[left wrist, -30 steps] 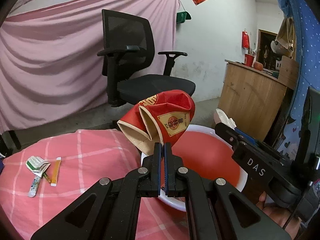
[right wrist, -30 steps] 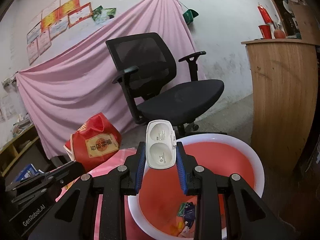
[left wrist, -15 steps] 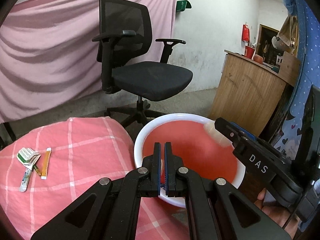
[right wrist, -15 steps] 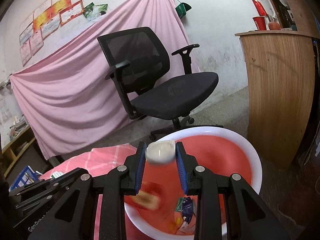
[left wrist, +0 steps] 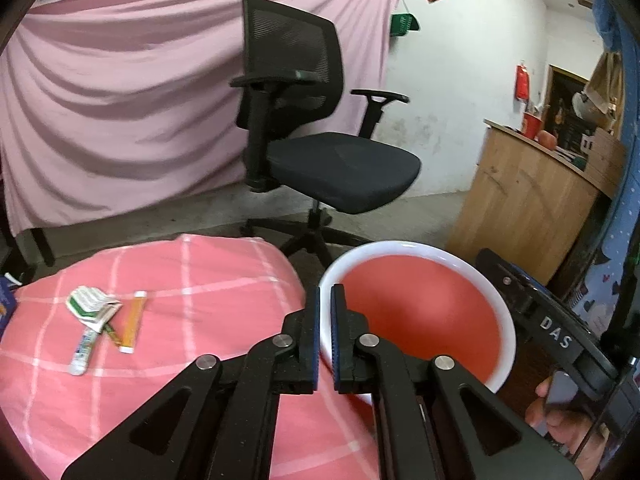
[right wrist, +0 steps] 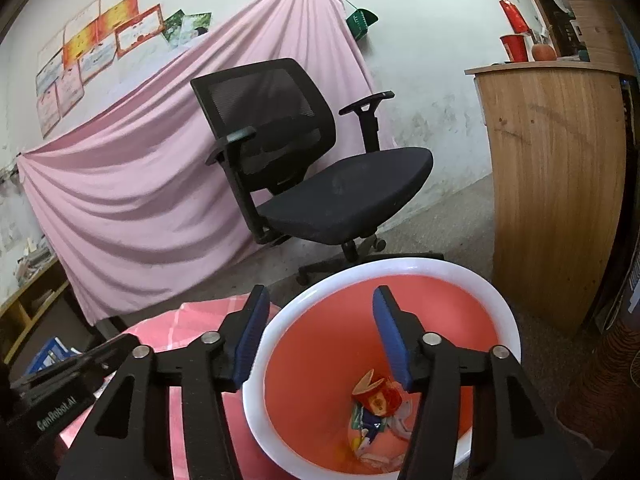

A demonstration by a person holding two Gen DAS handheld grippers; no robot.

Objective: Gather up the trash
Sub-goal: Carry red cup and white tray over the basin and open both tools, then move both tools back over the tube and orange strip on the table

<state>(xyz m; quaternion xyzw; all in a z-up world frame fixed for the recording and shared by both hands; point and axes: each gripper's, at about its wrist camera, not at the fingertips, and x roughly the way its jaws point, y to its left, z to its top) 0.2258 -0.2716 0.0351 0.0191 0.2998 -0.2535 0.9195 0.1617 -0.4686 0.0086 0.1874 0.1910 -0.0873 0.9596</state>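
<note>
Trash (right wrist: 378, 400) now lies in the bin (right wrist: 400, 270); both grippers, lately holding it, have just opened empty.

A black mesh-backed office chair (left wrist: 320, 152) is standing on the grey concrete floor (right wrist: 448, 224), a draped pink cloth (left wrist: 112, 112) is hanging behind, and a curved wooden counter (right wrist: 560, 184) is flanking the white plaster wall (left wrist: 460, 80).

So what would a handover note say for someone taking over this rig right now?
Left tongs: just cracked open, nothing between them. Right tongs: just opened wide, empty, over the red plastic bin with a white rim.
Done: the crumpled red paper packet and other scraps lie at the bin's bottom.
Left: a folded green-and-white wrapper, an orange sachet and a small white tube on the pink checked cloth.
</note>
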